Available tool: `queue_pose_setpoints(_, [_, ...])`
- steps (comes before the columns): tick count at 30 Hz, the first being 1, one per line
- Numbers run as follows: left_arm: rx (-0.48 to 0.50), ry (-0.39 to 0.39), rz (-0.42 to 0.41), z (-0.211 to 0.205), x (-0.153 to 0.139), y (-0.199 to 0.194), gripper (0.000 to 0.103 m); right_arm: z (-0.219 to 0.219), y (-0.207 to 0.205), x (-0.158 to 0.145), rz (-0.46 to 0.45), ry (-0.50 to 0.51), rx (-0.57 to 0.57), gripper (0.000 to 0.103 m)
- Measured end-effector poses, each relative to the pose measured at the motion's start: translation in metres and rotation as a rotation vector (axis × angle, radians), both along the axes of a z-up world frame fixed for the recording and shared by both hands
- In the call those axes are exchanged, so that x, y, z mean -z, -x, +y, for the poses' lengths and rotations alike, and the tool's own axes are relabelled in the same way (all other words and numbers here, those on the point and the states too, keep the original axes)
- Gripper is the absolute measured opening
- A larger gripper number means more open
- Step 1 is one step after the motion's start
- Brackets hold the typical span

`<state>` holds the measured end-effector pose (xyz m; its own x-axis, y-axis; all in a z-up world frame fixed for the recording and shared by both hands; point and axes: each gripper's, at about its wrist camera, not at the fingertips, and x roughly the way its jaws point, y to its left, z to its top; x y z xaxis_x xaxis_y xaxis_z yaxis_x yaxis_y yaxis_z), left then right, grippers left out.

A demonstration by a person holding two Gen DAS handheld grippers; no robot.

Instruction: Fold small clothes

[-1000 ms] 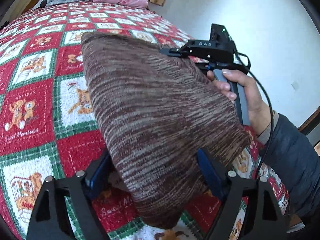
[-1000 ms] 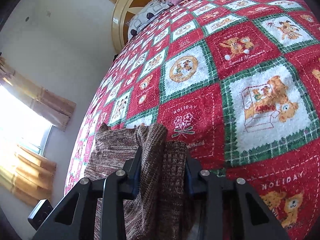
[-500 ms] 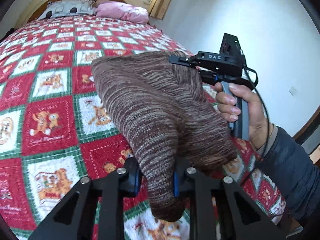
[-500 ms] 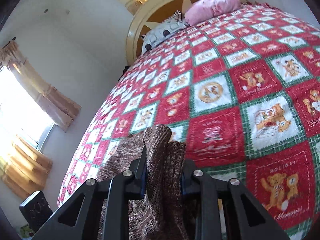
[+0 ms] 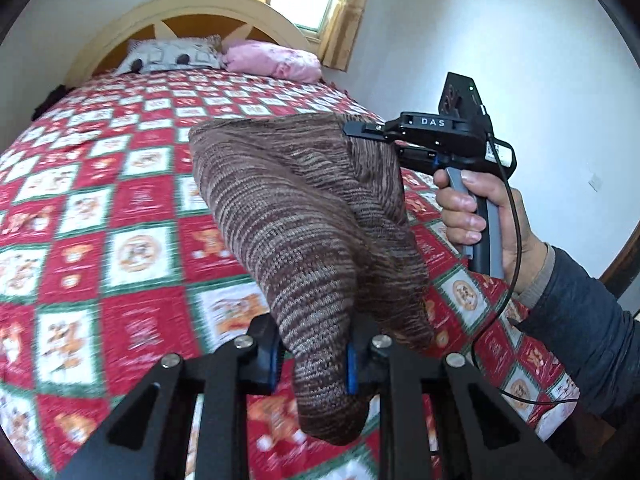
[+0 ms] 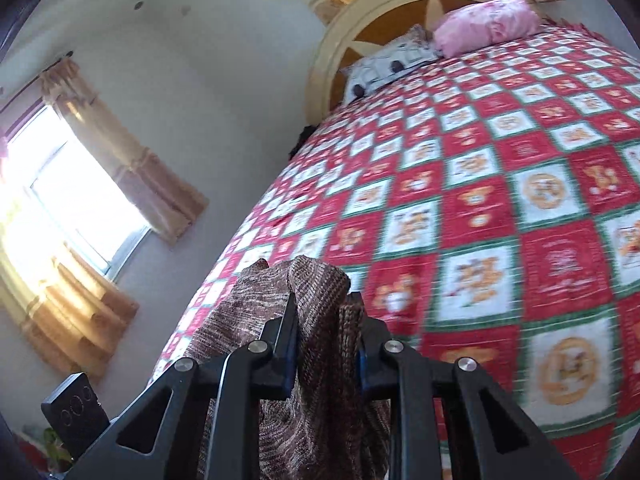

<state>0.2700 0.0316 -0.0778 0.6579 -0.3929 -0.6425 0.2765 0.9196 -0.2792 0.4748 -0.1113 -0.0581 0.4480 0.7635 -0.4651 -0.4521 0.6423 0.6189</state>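
Observation:
A brown striped knit garment [image 5: 296, 216] hangs in the air above the bed, held between both grippers. My left gripper [image 5: 312, 360] is shut on its lower end. The right gripper [image 5: 360, 132], held in a hand, is shut on the garment's upper right corner. In the right wrist view my right gripper [image 6: 326, 344] is shut on bunched brown knit [image 6: 320, 292], which drapes down to the left. The garment sags in folds between the two grips.
A red, white and green patchwork quilt [image 5: 120, 208] covers the bed. A grey pillow [image 5: 172, 54] and a pink pillow [image 5: 276, 58] lie at the arched headboard [image 5: 192, 8]. White walls and curtained windows [image 6: 80, 192] surround the bed.
The left gripper closed on the garment's lower end. Both grippers rose, lifting the garment higher above the quilt, and both views tilted up toward the headboard.

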Motion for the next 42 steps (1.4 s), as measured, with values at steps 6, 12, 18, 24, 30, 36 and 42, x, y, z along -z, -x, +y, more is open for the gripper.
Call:
queue_pose_setpoints(6, [-0.065,-0.003,-0.011,0.038,-0.004,0.039,0.024,0.053,0.015,-0.008,0.0,-0.012,-0.073,0.019])
queue_pose_setpoints(12, [-0.139,0.011,-0.015,0.068,-0.004,0.068,0.024,0.111,0.028,-0.008,0.009,-0.004,-0.156,0.019])
queue_pose_setpoints(18, [-0.213,0.025,-0.006,0.107,0.005,0.086,0.024,0.173,0.036,-0.001,0.028,0.004,-0.236,0.019])
queue_pose_setpoints(24, [-0.274,0.044,0.016,0.138,0.019,0.101,0.024,0.225,0.043,0.009,0.043,0.027,-0.289,0.019])
queue_pose_setpoints(30, [-0.314,0.086,0.059,0.16,0.042,0.104,0.024,0.261,0.041,0.03,0.077,0.068,-0.311,0.018])
queue_pose_setpoints(36, [-0.326,0.082,0.096,0.168,0.065,0.107,0.024,0.284,0.037,0.052,0.102,0.122,-0.319,0.018])
queue_pose_setpoints(42, [-0.331,0.056,0.095,0.165,0.081,0.112,0.025,0.289,0.026,0.078,0.151,0.176,-0.291,0.018])
